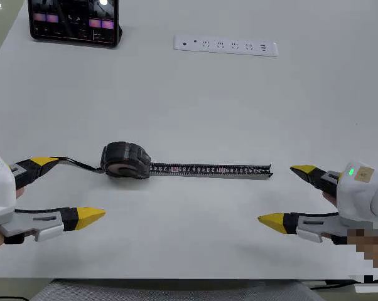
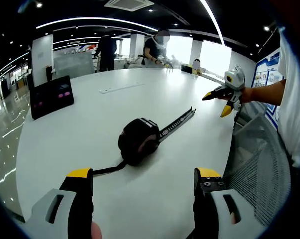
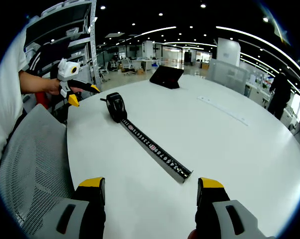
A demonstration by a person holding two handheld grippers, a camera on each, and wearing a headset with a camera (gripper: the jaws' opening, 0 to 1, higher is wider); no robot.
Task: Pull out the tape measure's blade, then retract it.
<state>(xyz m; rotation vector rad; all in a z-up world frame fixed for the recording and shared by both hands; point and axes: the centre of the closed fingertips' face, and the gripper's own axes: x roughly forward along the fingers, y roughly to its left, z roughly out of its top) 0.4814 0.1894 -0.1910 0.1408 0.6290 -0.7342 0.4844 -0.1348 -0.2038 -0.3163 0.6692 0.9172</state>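
A black tape measure [image 1: 125,161] lies on the white table [image 1: 195,100], its blade [image 1: 211,170] pulled out to the right and resting flat. A black wrist strap [image 1: 82,164] trails left from the case. My left gripper [image 1: 76,188] is open just left of the case, holding nothing; its own view has the case [image 2: 138,140] ahead between the yellow fingertips [image 2: 79,174]. My right gripper [image 1: 289,195] is open just right of the blade's hook end [image 1: 269,170]. From the right gripper view the blade [image 3: 155,148] runs away toward the case [image 3: 115,106].
A white power strip [image 1: 226,45] lies at the far middle of the table, and a dark tablet [image 1: 74,20] stands at the far left. A grey mesh chair [image 3: 30,164] sits at the near edge. People stand in the office behind.
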